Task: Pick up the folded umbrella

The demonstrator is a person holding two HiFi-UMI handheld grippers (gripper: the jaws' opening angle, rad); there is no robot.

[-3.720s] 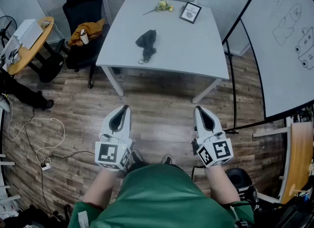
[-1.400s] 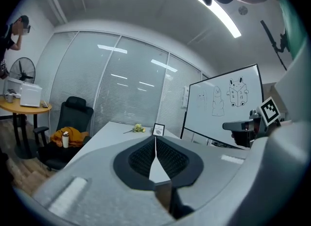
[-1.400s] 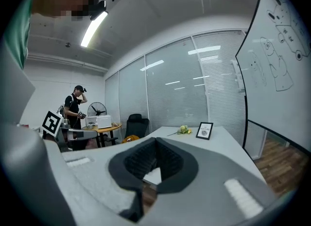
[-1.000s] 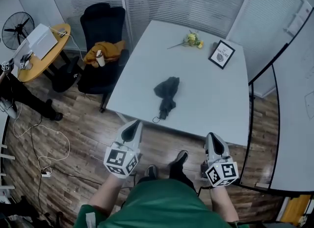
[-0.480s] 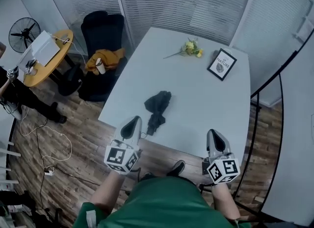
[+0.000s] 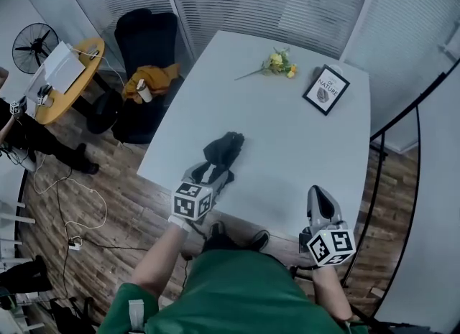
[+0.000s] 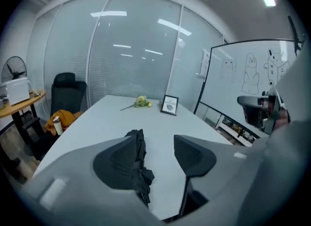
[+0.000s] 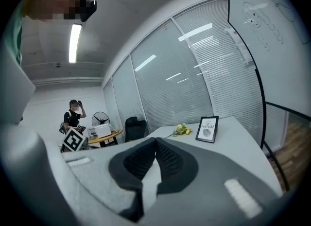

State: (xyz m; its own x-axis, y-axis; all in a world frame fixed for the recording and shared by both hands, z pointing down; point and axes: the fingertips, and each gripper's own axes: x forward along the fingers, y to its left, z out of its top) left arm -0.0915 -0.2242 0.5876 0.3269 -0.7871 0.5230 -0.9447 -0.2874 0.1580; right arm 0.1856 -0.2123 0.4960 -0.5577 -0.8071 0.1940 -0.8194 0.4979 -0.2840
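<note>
The folded black umbrella (image 6: 224,149) lies on the white table (image 6: 295,146) near its front left edge, strap end toward me. My left gripper (image 6: 209,175) hovers over the umbrella's near end; its jaws have just been opening and stand open. In the left gripper view the umbrella (image 7: 139,148) lies just ahead, partly behind the left jaw, and no pad presses on it. My right gripper (image 6: 319,197) sits at the table's front right edge, shut and empty. In the right gripper view its pads (image 8: 167,159) meet at the tips.
Yellow flowers (image 6: 279,62) and a framed picture (image 6: 326,90) sit at the table's far end. A black chair (image 6: 147,38) with an orange cloth (image 6: 152,80), a round yellow table (image 6: 68,81) and a fan (image 6: 32,47) stand to the left. A person (image 8: 73,118) stands beyond. Whiteboard (image 7: 265,74) on the right.
The left gripper has moved forward and down from in front of the table to over the umbrella's near end, and its jaws have opened. The right gripper has moved up to the table edge.
</note>
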